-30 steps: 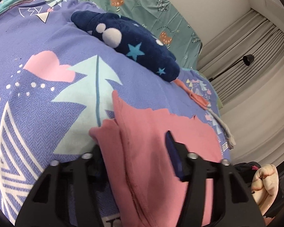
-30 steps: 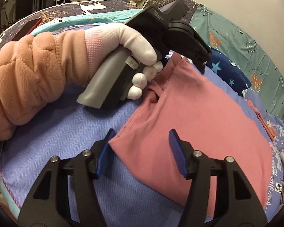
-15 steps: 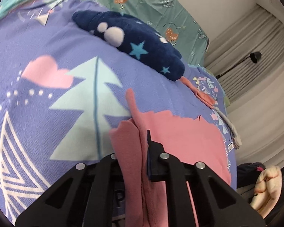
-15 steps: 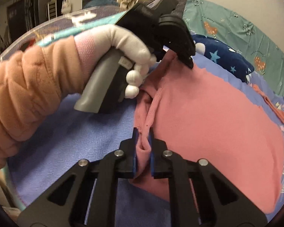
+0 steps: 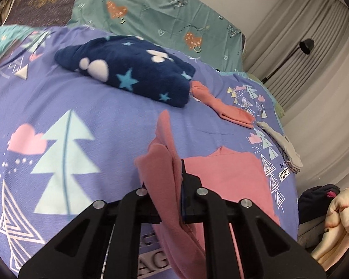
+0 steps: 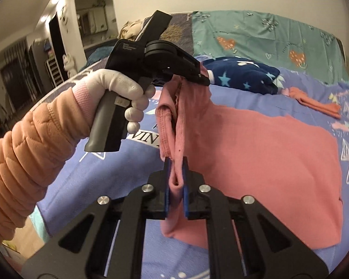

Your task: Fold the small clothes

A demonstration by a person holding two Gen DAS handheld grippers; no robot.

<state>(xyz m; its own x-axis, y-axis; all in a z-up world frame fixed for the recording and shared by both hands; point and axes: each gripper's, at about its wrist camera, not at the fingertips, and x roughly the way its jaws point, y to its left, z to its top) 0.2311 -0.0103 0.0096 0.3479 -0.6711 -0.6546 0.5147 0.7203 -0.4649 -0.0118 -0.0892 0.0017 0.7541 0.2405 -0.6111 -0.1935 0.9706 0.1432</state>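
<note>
Pink garment (image 6: 256,153): spread on the purple printed bedspread (image 5: 69,97), its near edge lifted clear of the bed between two pinch points

Right gripper (image 6: 175,181): blue-padded fingers (image 6: 166,186) closed on a bunched fold of the garment's hem, cloth squeezed between the pads and hanging below them

Left gripper (image 5: 174,186): fingers closed on another part of the same edge, fabric standing up above them and draping over the frame; in the right wrist view it sits up and to the left, angled downward, cloth hanging from its tips

Left hand (image 6: 118,90): white glove, peach quilted sleeve (image 6: 30,153), wrapped round the grey handle

Navy star-print fleece (image 5: 128,72): further back on the bed

Folded coral piece (image 5: 223,107): just beside the fleece
</note>
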